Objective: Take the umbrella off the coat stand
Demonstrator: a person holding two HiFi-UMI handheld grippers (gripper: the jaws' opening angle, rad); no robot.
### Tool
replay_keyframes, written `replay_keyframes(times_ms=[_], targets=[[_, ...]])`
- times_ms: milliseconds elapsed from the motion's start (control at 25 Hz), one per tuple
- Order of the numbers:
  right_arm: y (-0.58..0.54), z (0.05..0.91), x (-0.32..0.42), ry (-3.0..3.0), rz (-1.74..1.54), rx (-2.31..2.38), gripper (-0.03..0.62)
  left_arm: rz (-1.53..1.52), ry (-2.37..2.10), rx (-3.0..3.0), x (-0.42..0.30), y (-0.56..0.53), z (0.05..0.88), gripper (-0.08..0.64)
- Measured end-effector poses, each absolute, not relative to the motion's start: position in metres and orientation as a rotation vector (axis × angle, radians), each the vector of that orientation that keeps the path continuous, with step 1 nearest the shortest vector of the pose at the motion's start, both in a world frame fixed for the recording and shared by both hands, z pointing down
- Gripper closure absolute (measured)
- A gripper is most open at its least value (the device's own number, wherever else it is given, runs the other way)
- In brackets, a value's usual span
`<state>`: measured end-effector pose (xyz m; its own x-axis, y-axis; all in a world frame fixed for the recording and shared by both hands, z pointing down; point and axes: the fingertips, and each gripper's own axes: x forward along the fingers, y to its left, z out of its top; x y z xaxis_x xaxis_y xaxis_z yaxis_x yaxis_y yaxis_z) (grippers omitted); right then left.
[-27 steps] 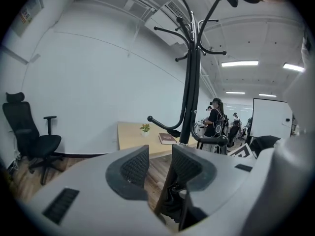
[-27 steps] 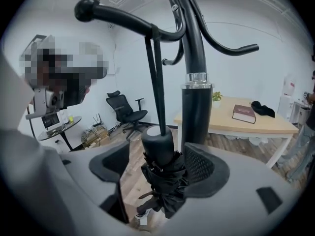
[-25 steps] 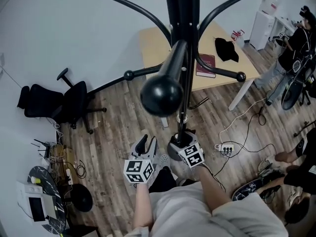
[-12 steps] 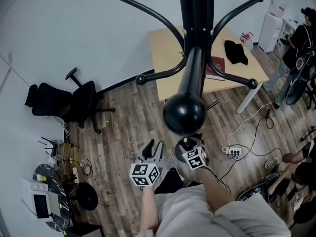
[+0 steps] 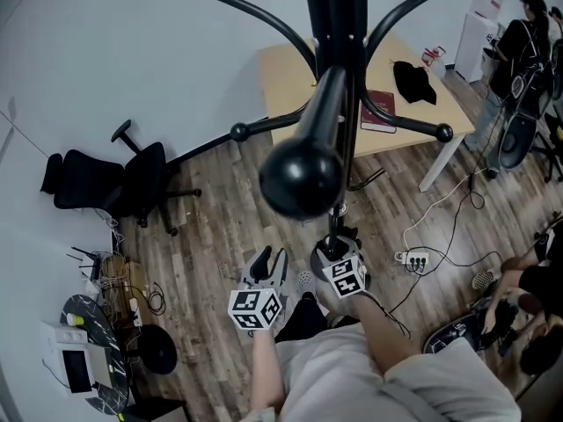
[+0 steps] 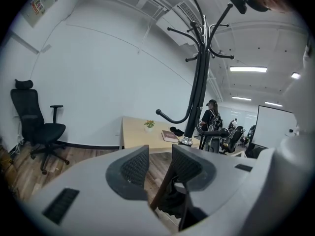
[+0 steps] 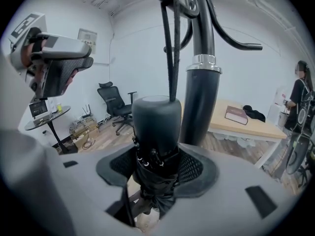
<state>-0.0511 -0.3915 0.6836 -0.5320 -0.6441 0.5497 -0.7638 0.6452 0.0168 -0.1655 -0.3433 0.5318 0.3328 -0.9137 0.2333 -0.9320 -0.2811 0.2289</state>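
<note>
The coat stand runs off the head view's top edge, and the umbrella has its lower end hidden between the closing right tongs.

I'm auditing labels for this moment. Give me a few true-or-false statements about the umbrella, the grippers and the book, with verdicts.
1. The umbrella sits between the right gripper's fingers. True; they are closing on it.
2. The left gripper holds the book. False: its fingers are apart and empty.
3. The book lies on the floor. False: it lies on the table.
4. The umbrella hangs by its strap from the coat stand. True.
</note>
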Motion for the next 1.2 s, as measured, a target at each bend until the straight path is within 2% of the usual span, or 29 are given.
replay_keyframes(times_ms=[440,720,800,1200], targets=[[-0.384,0.663,-0.045,-2.405,0.290,1.121,0.360,0.062,-1.601,2.359,-0.147,-0.330,0.521,0.409],[-0.378,0.651,-0.039,-2.408,0.298,1.139,0.359,0.024,-1.634,2.336,-0.152,-0.321,0.518,0.487],[-0.377,0.649,-0.037,-2.409,0.296,1.143,0.360,0.008,-1.622,2.348,-0.150,-0.318,0.514,0.534],[-0.366,0.640,-0.037,-2.426,0.280,1.116,0.360,0.017,-1.652,2.370,-0.150,-0.308,0.506,0.540]])
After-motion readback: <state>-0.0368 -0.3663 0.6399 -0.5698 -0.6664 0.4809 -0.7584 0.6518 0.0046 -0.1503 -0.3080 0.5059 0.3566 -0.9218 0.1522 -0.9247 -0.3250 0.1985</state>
